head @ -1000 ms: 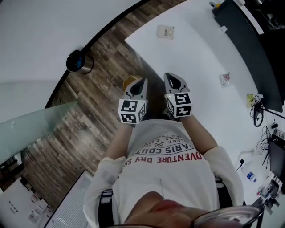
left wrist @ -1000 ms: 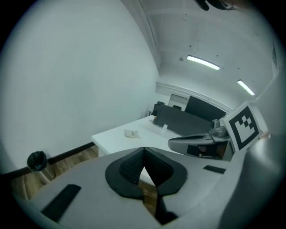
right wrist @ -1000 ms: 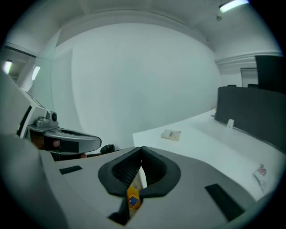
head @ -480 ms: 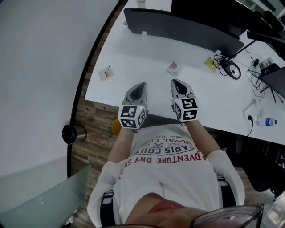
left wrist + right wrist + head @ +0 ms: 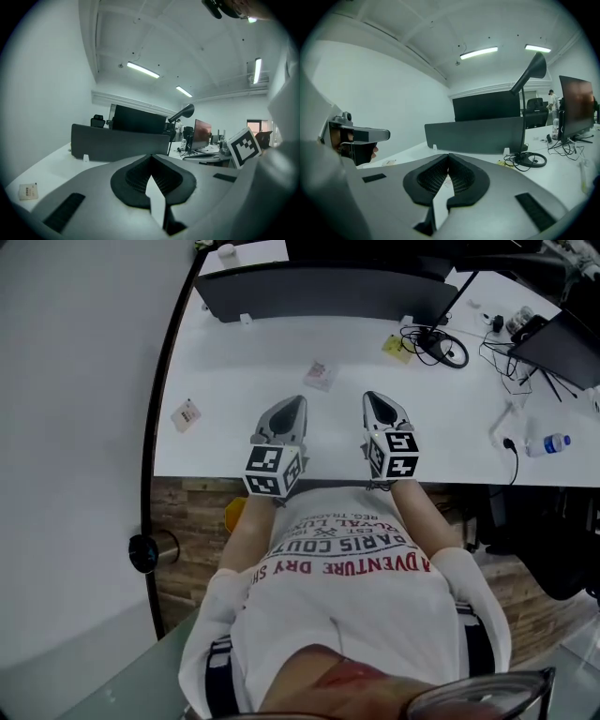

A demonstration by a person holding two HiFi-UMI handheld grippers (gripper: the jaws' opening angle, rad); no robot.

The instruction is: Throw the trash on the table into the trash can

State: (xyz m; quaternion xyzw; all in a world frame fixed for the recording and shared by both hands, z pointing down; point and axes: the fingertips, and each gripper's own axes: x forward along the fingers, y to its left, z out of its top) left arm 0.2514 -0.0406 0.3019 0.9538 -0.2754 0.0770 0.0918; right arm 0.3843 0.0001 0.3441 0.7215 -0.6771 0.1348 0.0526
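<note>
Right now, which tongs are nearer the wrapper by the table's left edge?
Left. The left tongs sit just right of the wrapper; the right tongs are farther right, beyond the left ones.

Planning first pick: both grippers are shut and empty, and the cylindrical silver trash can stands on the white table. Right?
No. The cylindrical silver trash can stands on the wooden floor beside the white table, per the head view. The left gripper and right gripper are shut and empty.
</note>
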